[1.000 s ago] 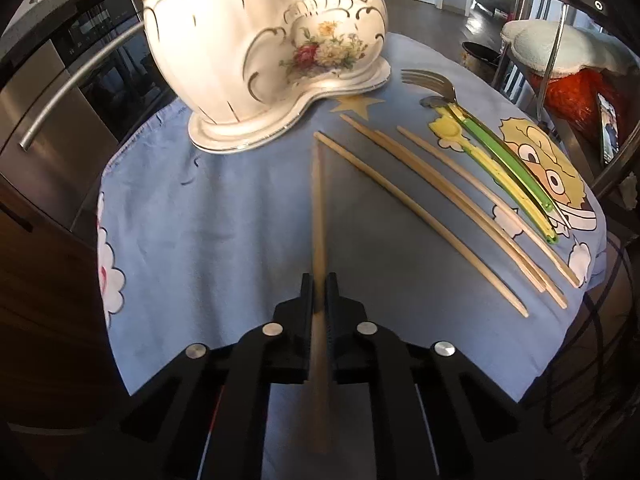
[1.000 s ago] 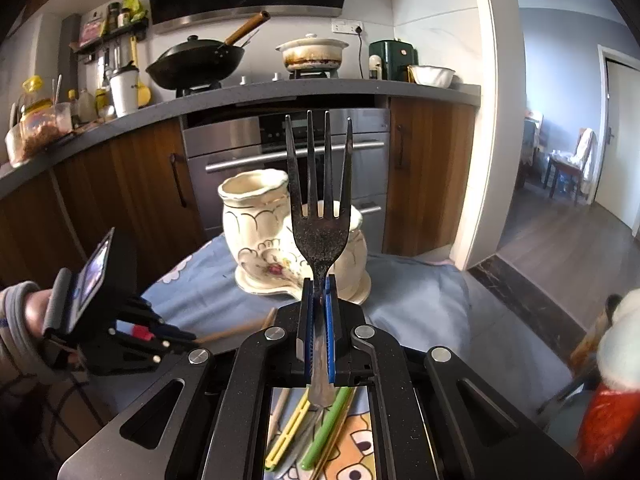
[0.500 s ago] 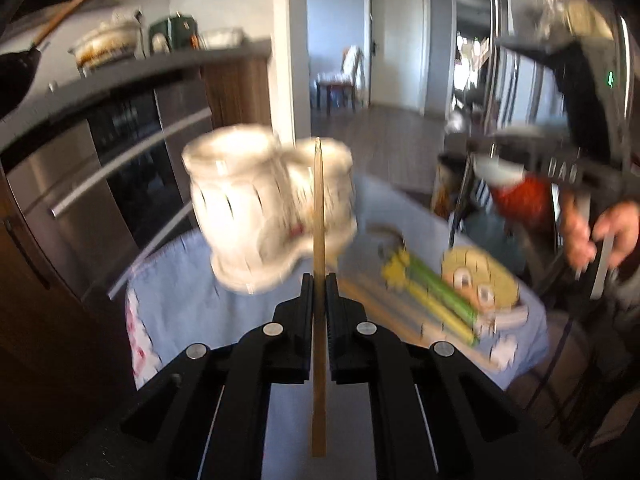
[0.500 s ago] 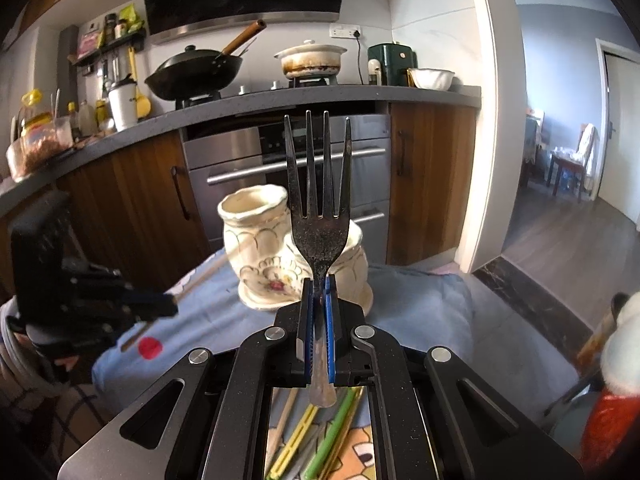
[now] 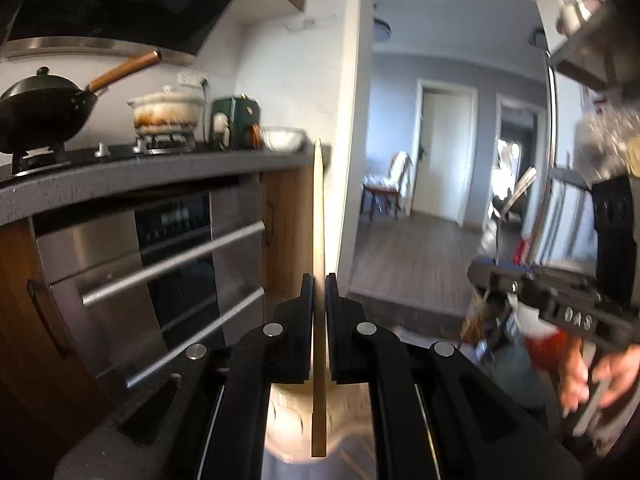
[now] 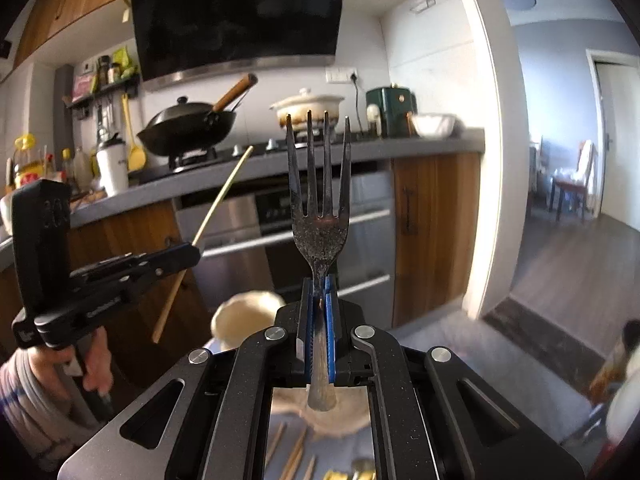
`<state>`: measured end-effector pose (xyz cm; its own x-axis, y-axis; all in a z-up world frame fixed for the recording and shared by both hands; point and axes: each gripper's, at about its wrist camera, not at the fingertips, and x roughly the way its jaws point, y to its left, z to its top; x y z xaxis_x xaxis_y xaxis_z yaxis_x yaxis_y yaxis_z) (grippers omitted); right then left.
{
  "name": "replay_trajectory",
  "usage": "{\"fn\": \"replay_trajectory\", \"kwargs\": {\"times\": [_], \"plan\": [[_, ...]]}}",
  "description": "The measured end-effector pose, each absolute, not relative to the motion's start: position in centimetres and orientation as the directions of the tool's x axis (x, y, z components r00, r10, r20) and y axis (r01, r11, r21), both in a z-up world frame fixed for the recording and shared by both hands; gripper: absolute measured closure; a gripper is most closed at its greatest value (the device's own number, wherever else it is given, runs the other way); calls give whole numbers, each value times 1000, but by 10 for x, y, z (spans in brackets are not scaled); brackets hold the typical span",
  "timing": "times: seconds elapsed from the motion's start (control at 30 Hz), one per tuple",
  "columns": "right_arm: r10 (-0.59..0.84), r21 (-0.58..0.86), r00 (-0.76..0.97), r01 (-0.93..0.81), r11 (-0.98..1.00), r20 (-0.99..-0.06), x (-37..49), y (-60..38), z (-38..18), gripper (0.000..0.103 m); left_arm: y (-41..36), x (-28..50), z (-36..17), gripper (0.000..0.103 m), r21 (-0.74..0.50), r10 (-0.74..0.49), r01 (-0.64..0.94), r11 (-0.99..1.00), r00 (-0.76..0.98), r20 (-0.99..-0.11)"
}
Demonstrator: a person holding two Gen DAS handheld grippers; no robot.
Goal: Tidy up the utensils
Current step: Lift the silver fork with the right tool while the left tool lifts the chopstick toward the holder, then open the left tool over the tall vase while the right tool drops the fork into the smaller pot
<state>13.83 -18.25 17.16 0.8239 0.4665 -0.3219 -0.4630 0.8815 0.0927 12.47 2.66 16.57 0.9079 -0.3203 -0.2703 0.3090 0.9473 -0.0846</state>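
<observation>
While both grippers are up in the air:
Left wrist view: left gripper [image 5: 319,280] jaws pinch a thin pale wooden chopstick [image 5: 318,216], sticking straight up between them, its butt end hanging below over a blurry cream ceramic holder [image 5: 298,416].
Change: a second ago that chopstick lay down on the blue cloth; now the oven fills the view.
Right wrist view: right gripper [image 6: 319,284] is clamped on a worn dark metal fork [image 6: 319,208], tines up.
Only here: more chopsticks [image 6: 296,456] lying on the cloth.
</observation>
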Motion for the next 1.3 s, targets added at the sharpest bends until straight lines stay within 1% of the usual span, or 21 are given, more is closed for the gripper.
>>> {"fn": "replay_trajectory", "kwargs": {"times": [0.07, 0.2, 0.33, 0.43, 0.6, 0.8, 1.0, 1.1, 1.2, 1.23, 1.27, 1.3], "plan": [[464, 99, 829, -457, 884, -312, 150, -177, 172, 97, 25, 139, 167, 97, -94, -308, 293, 951, 915, -261], [441, 110, 838, -430, 896, -322, 170, -169, 160, 97, 23, 165, 153, 97, -129, -299, 274, 953, 916, -267], [424, 115, 828, -412, 904, -366, 185, -162, 137, 97, 18, 182, 129, 97, -99, -261, 243, 965, 925, -277], [419, 111, 811, -412, 904, -409, 192, -158, 121, 97, 21, 188, 114, 97, -114, -272, 249, 962, 913, -303], [405, 102, 790, -407, 908, -459, 197, -153, 100, 97, 28, 181, 100, 97, -101, -273, 254, 962, 908, -319], [388, 100, 776, -393, 914, -498, 198, -151, 87, 97, 31, 165, 90, 97, -65, -263, 256, 965, 907, -328], [379, 97, 773, -386, 917, -509, 200, -149, 82, 97, 28, 158, 87, 97, -19, -246, 255, 967, 907, -340], [374, 96, 769, -382, 919, -518, 201, -148, 80, 97, 28, 155, 86, 97, -25, -247, 254, 967, 906, -343], [369, 92, 767, -380, 921, -526, 202, -147, 77, 97, 31, 153, 88, 95, -29, -234, 238, 971, 912, -337], [365, 89, 767, -378, 922, -528, 203, -147, 76, 97, 32, 153, 88, 93, -31, -232, 236, 971, 913, -335], [363, 86, 766, -378, 922, -530, 203, -146, 75, 97, 33, 152, 89, 85, -32, -230, 233, 972, 914, -334], [358, 82, 766, -375, 924, -534, 204, -146, 74, 97, 34, 152, 90, 81, -33, -227, 229, 973, 916, -330]]}}
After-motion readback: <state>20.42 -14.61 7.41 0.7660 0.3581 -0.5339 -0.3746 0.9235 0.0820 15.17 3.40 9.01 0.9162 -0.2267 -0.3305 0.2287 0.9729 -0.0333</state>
